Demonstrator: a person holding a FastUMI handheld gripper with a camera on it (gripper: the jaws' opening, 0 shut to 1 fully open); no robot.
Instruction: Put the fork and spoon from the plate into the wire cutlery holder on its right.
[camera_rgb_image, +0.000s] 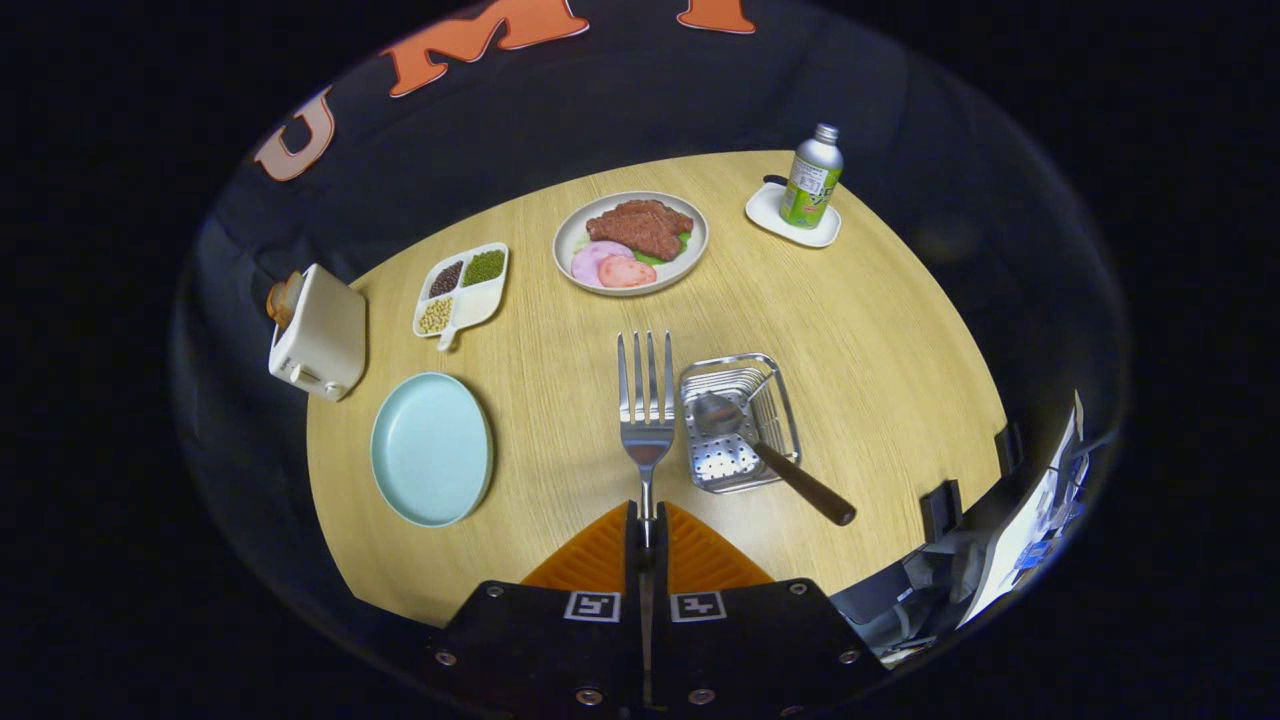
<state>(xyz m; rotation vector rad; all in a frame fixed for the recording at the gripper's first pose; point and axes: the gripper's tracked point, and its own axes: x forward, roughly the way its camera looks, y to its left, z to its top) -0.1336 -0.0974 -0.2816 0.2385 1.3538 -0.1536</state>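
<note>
My gripper is shut on the fork, whose neck is pinched between the two orange fingers. Its tines point away from me, above the wooden table. Just right of the fork stands the wire cutlery holder. The spoon lies in the holder with its bowl down inside, and its brown handle leans out over the near right rim. The light blue plate sits bare, left of the fingers.
Beyond the fork is a plate of meat and ham. A divided dish of beans and a white toaster stand at the left. A bottle on a white coaster is far right. Equipment sits off the table's right edge.
</note>
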